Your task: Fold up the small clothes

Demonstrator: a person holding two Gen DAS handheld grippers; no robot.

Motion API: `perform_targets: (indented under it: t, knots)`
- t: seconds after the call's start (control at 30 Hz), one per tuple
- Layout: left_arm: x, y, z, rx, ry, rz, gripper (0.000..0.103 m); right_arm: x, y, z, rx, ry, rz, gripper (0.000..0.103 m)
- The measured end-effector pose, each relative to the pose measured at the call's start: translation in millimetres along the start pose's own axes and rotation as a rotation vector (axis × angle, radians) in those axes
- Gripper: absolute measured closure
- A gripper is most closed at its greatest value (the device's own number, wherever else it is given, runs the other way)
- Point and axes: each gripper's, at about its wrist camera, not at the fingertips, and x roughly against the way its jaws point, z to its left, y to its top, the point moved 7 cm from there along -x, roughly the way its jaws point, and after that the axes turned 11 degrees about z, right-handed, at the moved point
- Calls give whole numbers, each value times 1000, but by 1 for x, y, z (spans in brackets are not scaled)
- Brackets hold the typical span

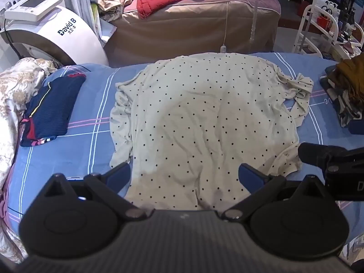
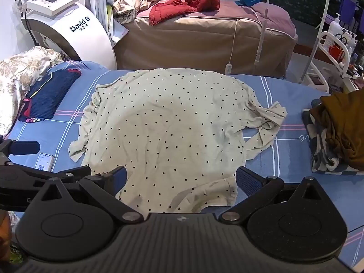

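One dotted shirt (image 1: 204, 118), two tools (image 1: 184, 177)

Each gripper, left gripper (image 1: 184, 175) and right gripper (image 2: 180, 177), has a ribbed matte-black body with a small white cross mark, two round black side discs, silver pivot screws on the linkage arms, and blue fingers (image 1: 249, 174) with textured pads.
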Motion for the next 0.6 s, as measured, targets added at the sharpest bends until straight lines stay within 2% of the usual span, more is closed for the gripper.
perform_targets:
  t: [0.03, 0.07, 0.3, 0.33, 0.6]
  knots:
    - [0, 1, -2, 0, 1, 0, 0, 0, 0, 0, -12, 33, 1, 0]
    - [1, 1, 0, 16, -44, -14, 0, 1, 0, -1, -9, 30, 1, 0]
    - [-1, 0, 4, 22, -74, -13, 0, -3, 0, 2, -1, 23, 4, 0]
    - [0, -7, 11, 15, -38, -5, 0, -4, 0, 4, 0, 22, 6, 0]
    - [-3, -6, 4, 15, -26, 5, 0, -3, 0, 2, -8, 29, 13, 0]
